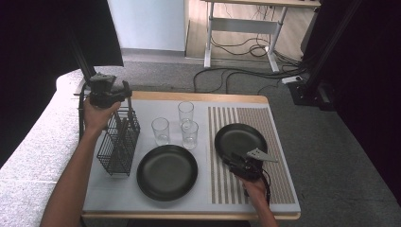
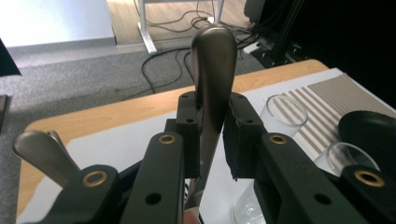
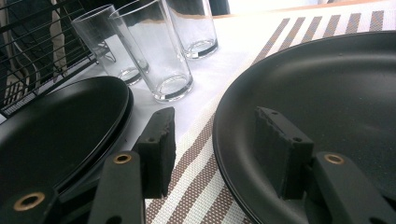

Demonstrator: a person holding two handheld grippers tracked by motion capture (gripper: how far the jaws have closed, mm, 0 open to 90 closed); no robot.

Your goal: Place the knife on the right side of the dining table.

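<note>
Black pads of the left claw (image 2: 211, 140) clamp a stiff, smooth, slippery metal utensil handle (image 2: 212, 70) above the wire caddy (image 1: 119, 142), best gripped mid-shaft, while the right claw (image 3: 219, 149) gapes astride the right plate's (image 3: 327, 93) rim.

Left gripper (image 1: 112, 94): black body with a dark cable trailing from it; two black arms set with brass-ringed rivets and small round holes, ending in blocky black jaws with screw holes on their faces. Right gripper (image 1: 235, 160): same black build, topped by a grey three-cornered plate, with a black cable looping back along the wrist; its jaws have ridged, toothed inner faces and brass-ringed rivets. Both forearms are bare, with no sleeves.
</note>
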